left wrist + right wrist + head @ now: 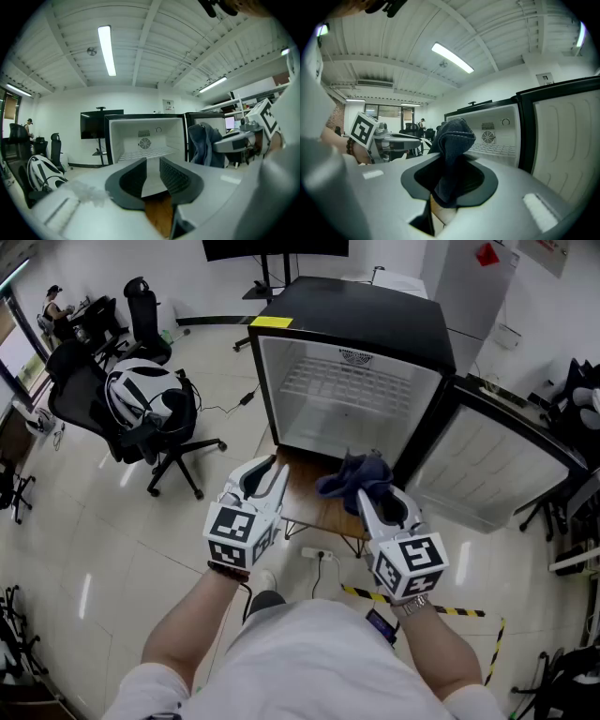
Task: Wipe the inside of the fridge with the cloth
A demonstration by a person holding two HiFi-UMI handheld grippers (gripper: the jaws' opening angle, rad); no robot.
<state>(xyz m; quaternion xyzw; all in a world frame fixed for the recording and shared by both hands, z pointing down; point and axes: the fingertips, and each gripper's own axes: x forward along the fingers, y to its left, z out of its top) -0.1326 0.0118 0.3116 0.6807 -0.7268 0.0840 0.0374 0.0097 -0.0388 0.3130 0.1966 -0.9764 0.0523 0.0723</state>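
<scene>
A small black fridge [347, 381] stands open on a low wooden table [314, 507], its white inside and wire shelf bare. Its door [487, 460] swings out to the right. My right gripper [368, 498] is shut on a dark blue cloth [354, 476], which bunches up above the jaws just in front of the fridge opening. The right gripper view shows the cloth [452, 154] pinched between the jaws, with the fridge [497, 133] beyond. My left gripper [272, 474] hovers to the left of the cloth, open with nothing between its jaws. It faces the fridge [143, 138].
An office chair [159, 427] bearing a black and white bag stands on the floor to the left. A power strip [317, 554] lies under the table. Yellow-black tape [441, 608] marks the floor on the right. More chairs and a person are at the far left.
</scene>
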